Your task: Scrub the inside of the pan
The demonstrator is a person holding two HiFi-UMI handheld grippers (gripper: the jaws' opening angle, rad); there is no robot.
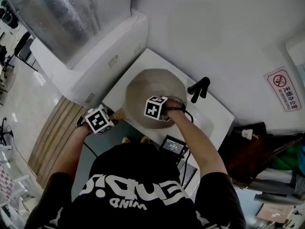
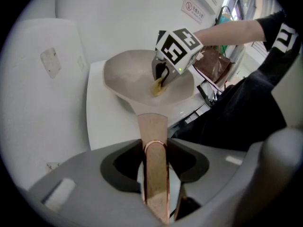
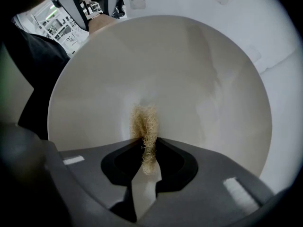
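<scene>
Beige pan (image 1: 147, 82), left claw (image 2: 155, 167) gripping handle (image 2: 152, 126), right claw (image 3: 149, 151) pinching scrubber (image 3: 144, 123), perhaps faucet (image 1: 198, 88) behind

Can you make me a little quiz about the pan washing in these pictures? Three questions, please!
1. What does the left claw hold? A) a spoon B) the pan's handle C) a cup
2. True or false: the right claw grips a straw-coloured scrubber inside the pan.
3. How many claws reach inside the pan?

Key: 1 B; 2 true; 3 one.
</scene>
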